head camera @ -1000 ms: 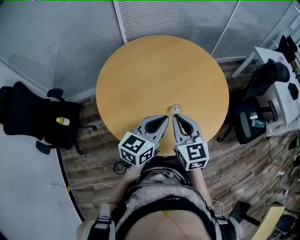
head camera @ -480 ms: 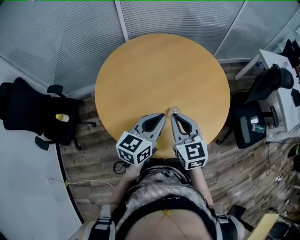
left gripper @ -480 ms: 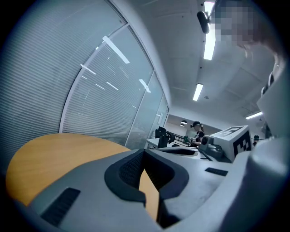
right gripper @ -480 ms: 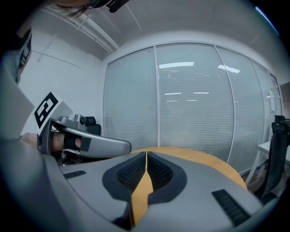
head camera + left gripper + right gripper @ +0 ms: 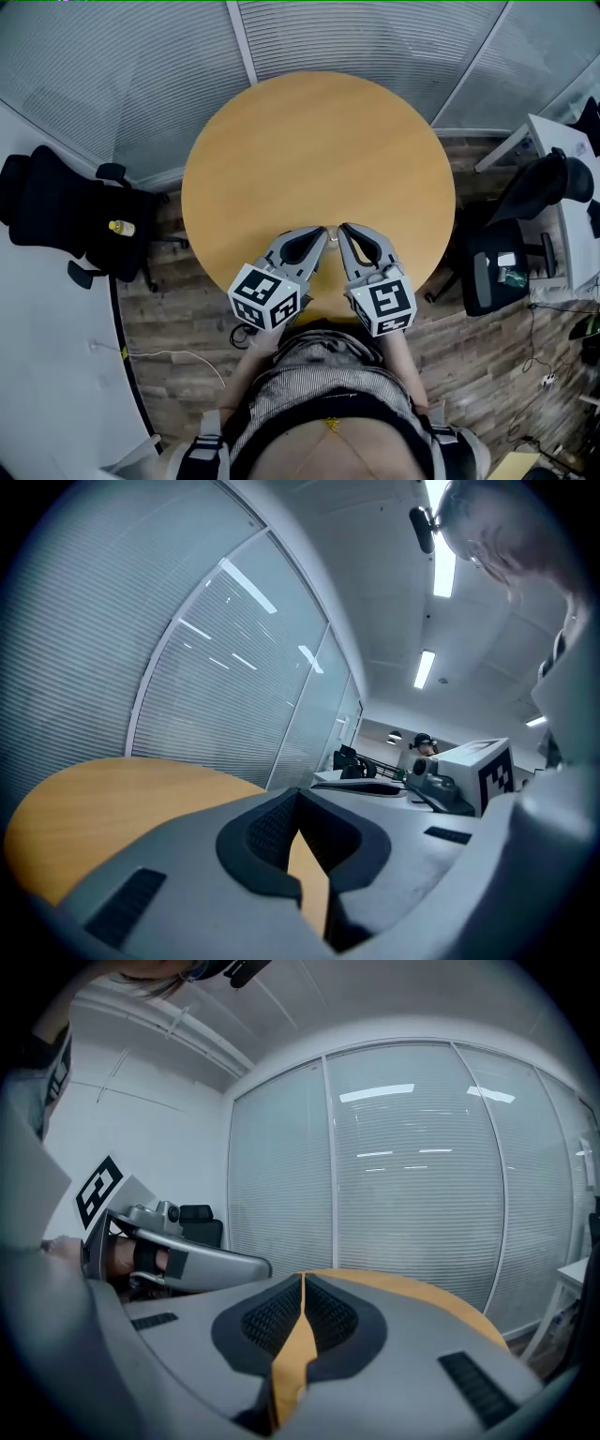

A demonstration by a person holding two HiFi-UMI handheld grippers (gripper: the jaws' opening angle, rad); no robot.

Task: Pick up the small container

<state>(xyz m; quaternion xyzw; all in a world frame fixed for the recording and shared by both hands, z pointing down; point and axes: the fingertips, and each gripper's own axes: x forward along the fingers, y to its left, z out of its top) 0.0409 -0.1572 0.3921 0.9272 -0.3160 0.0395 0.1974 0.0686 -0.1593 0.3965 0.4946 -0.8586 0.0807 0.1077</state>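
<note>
Moved since earlier: both grippers have shifted over the counter (image 5: 309,141); the small container, previously just beyond their tips, no longer shows in any view, and its place cannot be told.

- Left gripper (image 5: 323,232): grey shell, black ribbed pads; jaws closed together, nothing between.
- Right gripper (image 5: 343,228): same build; jaws closed, empty.
- Marker cubes (image 5: 265,296), (image 5: 382,302): black-and-white squares, no readable words.
- Counter: round, tan wood, smooth.
- Head view only: black office chair (image 5: 56,211) carrying a yellow item (image 5: 117,227), and plank floor (image 5: 178,337).
- Gripper views only: ceiling strip lights (image 5: 427,667); slatted blinds (image 5: 412,1204) behind glass.
</note>
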